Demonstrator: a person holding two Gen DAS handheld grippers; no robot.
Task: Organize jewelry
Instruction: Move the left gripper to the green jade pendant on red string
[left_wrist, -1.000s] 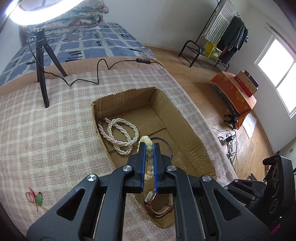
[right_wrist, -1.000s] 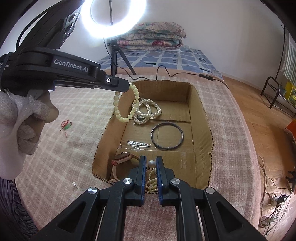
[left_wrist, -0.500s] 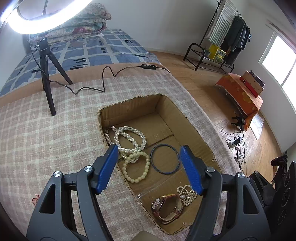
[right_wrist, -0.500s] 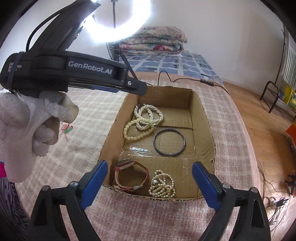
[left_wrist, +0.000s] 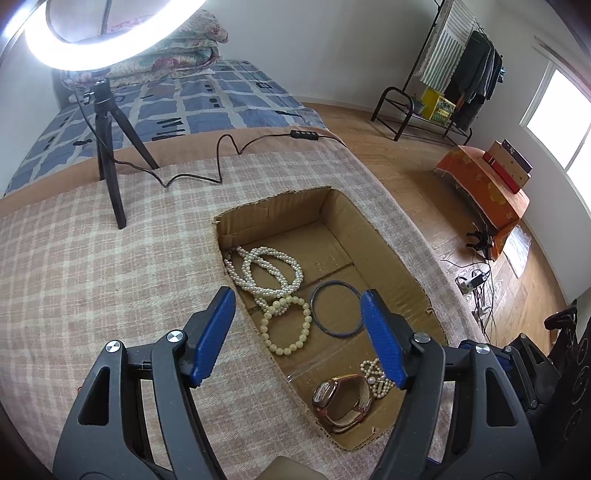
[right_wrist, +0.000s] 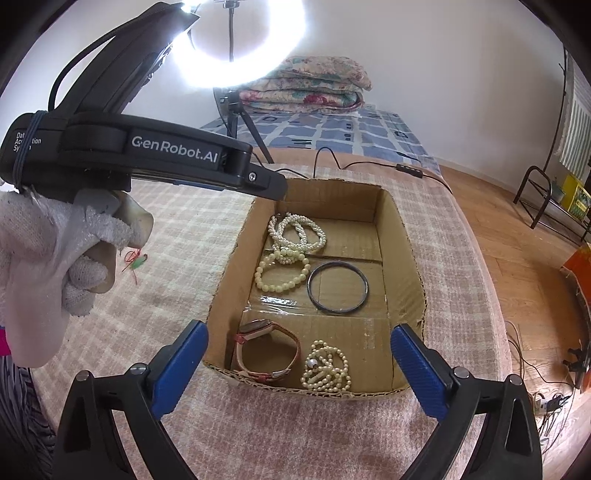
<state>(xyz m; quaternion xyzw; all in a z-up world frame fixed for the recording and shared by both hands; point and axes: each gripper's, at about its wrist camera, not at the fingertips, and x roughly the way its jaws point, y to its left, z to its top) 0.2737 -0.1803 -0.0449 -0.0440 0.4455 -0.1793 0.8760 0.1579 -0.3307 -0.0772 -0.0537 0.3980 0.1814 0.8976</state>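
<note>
Hovering wide open and holding nothing: left gripper (left_wrist: 299, 332), right gripper (right_wrist: 299, 369). Lying inside the cardboard box (right_wrist: 400, 236): pearl strands (right_wrist: 299, 232), bead bracelet (right_wrist: 282, 271), dark bangle (right_wrist: 338, 288), watch (right_wrist: 267, 350).

A brown cardboard box (right_wrist: 400, 236) is sitting on a pink-and-cream checked blanket (right_wrist: 192, 236). Inside are lying a white pearl necklace (right_wrist: 299, 230), a cream bead bracelet (right_wrist: 282, 273), a dark bangle (right_wrist: 338, 288), a pink-strapped watch (right_wrist: 267, 350) and a cream pearl cluster (right_wrist: 327, 367). Both claws are showing blue pads (right_wrist: 417, 373) on black frames.
</note>
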